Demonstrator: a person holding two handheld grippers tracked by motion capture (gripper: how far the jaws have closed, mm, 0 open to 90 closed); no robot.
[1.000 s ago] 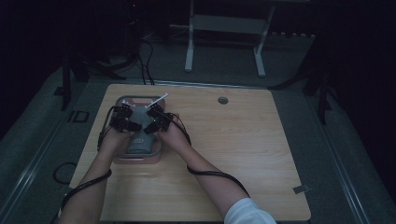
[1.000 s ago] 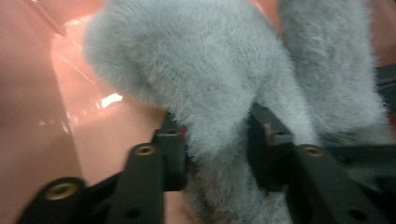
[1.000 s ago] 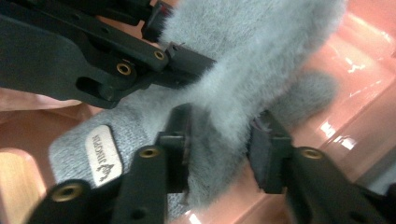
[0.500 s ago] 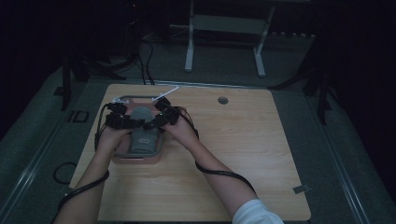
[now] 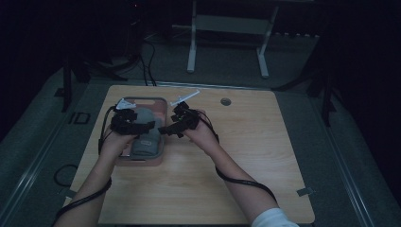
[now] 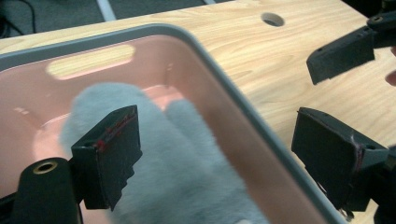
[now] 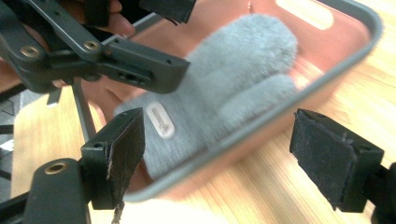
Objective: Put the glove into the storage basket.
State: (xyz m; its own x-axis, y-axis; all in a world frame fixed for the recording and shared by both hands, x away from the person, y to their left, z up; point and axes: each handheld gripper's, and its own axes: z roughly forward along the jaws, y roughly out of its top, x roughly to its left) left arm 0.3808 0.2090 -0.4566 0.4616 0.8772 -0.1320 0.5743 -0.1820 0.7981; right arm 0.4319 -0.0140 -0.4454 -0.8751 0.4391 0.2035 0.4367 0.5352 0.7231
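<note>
Mitten (image 7: 233,88), grey and fluffy, is lying loose between nothing at all: both grippers are standing with their jaws spread wide and empty, having just been opening. In the left gripper view the left gripper (image 6: 219,154) is hanging over the mitten, one pad (image 6: 109,154) above the fleece and the other out past the tray's rim, neither one touching it. In the right gripper view the right gripper (image 7: 224,158) is straddling the tray's near wall, its pads (image 7: 334,154) clear of both tray and mitten, with the left gripper's dark frame crossing the upper left of that view.

Outward from there, the mitten is resting flat inside the pink tray (image 5: 161,109) with the grey rim, its thumb lying alongside the palm and a small pale label (image 7: 161,122) showing near the cuff. From the high view the tray is sitting on the wooden tabletop (image 5: 246,156) near the far left corner, close to the left edge. The left gripper (image 5: 132,124) is hovering over the tray, the right gripper (image 5: 176,124) just beside the tray's right wall. A round hole (image 5: 225,101) is showing near the tabletop's far edge.
</note>
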